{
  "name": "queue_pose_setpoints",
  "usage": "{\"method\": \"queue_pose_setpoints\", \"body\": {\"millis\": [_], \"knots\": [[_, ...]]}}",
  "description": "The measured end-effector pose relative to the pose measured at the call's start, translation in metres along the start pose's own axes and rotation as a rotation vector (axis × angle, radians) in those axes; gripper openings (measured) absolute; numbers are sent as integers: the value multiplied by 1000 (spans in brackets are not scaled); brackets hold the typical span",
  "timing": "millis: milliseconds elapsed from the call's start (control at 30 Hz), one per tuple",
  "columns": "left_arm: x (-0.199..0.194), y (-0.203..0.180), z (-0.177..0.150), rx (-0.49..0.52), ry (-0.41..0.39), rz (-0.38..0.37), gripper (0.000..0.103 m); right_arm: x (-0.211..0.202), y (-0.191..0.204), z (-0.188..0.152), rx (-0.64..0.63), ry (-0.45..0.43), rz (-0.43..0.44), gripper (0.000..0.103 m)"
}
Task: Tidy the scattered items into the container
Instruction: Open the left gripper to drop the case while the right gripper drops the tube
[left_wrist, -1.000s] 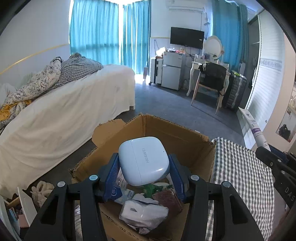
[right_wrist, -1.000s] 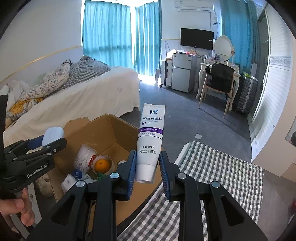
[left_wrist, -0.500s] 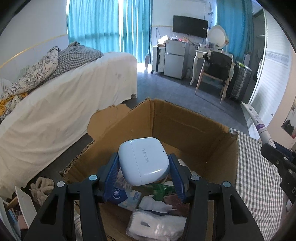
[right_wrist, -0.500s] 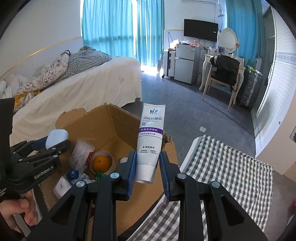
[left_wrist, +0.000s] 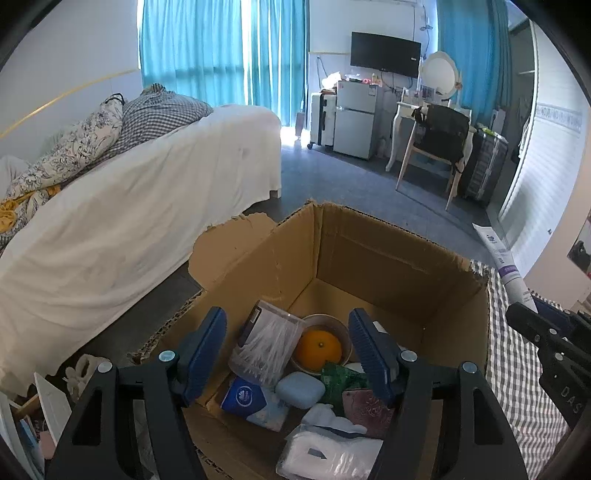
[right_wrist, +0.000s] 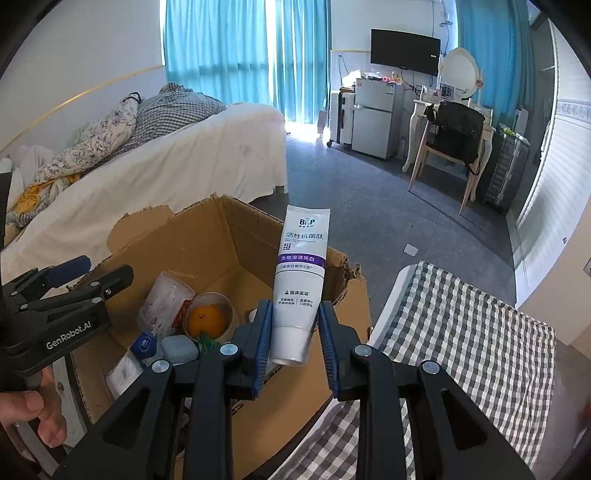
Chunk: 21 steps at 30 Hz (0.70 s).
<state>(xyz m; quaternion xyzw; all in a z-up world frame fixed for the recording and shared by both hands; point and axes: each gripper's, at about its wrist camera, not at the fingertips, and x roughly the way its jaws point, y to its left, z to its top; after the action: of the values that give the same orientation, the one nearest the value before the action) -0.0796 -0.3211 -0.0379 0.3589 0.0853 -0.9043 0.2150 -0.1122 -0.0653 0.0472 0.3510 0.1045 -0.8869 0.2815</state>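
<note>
One tube of toothpaste clamped upright in right gripper, just right of cardboard box. Left gripper just opened, empty, above earbud case in box.

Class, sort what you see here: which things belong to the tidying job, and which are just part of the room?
Part of the job:
- cardboard box
- earbud case, lying in the box
- toothpaste tube, clamped in the right gripper
- left gripper, jaws just opened, nothing held

Just lying about:
- bed
- chair
- fridge
- television
</note>
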Motion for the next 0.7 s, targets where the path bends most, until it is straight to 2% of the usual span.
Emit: {"method": "queue_pose_setpoints", "body": {"millis": [200,700], "knots": [[-5,7,1,-9,-8,6,71,8,10,1,-18,15,9,25],[-15,50,-1,-75,-18,57,71,51,64,-12,-85,118,88,25]]}}
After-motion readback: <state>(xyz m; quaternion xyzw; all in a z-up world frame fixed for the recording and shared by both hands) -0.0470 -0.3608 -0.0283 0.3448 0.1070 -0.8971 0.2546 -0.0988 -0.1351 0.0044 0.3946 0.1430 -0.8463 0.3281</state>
